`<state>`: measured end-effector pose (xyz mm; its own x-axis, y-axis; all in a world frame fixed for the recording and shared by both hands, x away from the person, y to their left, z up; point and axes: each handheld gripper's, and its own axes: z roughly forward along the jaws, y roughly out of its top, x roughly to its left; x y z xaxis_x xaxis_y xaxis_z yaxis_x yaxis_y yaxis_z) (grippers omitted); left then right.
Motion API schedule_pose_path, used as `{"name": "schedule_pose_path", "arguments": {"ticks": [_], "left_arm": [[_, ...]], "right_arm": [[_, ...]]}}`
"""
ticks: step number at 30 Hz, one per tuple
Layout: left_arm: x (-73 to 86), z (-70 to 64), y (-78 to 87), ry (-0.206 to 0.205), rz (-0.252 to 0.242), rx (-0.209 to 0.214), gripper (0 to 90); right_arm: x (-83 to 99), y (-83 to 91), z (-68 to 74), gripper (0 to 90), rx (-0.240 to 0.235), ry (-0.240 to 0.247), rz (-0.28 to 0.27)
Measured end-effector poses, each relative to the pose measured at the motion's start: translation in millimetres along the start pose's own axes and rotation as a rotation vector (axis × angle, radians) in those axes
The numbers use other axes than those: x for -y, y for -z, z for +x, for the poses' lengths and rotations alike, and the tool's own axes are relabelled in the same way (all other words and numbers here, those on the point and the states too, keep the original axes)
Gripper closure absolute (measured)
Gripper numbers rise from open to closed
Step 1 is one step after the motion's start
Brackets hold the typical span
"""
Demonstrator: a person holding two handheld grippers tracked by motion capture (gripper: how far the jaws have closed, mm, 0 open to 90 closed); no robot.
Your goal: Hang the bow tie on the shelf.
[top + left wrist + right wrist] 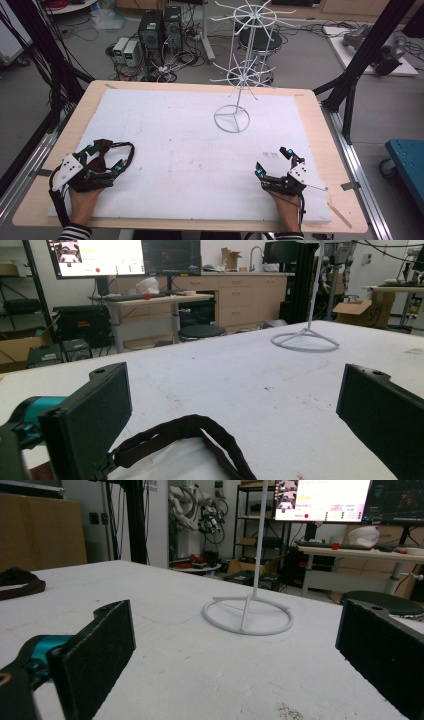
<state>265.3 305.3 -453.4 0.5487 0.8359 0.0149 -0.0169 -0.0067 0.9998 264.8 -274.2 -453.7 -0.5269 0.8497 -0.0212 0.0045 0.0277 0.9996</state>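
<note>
A dark headband (111, 150) is seen at the near left of the worktop (190, 140), between the spread fingers of the left gripper (106, 159). The right gripper (272, 161) is held open, empty, near right.

Dark brown strap (120, 150), a narrow fabric band with a stitched, slightly ribbed edge, lying flat on the white foam sheet at the near left of the table. It forms an open loop whose far side arcs away from the person. In the left gripper view the strap (200, 427) curves between the two spread black jaws, low in the frame, touching neither pad. In the right gripper view the strap (20, 582) appears as a dark curl at far left.
</note>
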Motion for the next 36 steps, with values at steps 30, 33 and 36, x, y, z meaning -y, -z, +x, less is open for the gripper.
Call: {"name": "schedule_pose_path", "arguments": {"ticks": [30, 33, 36], "left_arm": [[-13.6, 3.3, 2.0, -0.014, 0.085, 0.008, 1.7], [-26.7, 5.9, 4.7, -0.039, 0.126, 0.021, 1.7], [-33.0, 7.3, 6.7, -0.052, 0.144, 0.016, 1.7]], "right_arm": [[0.1, 0.4, -0.2, 1.9, 0.003, -0.007, 0.0], [0.0, 0.4, -0.2, 1.8, 0.003, -0.009, 0.0], [0.0, 0.5, -0.3, 1.8, 0.003, -0.011, 0.0]]}}
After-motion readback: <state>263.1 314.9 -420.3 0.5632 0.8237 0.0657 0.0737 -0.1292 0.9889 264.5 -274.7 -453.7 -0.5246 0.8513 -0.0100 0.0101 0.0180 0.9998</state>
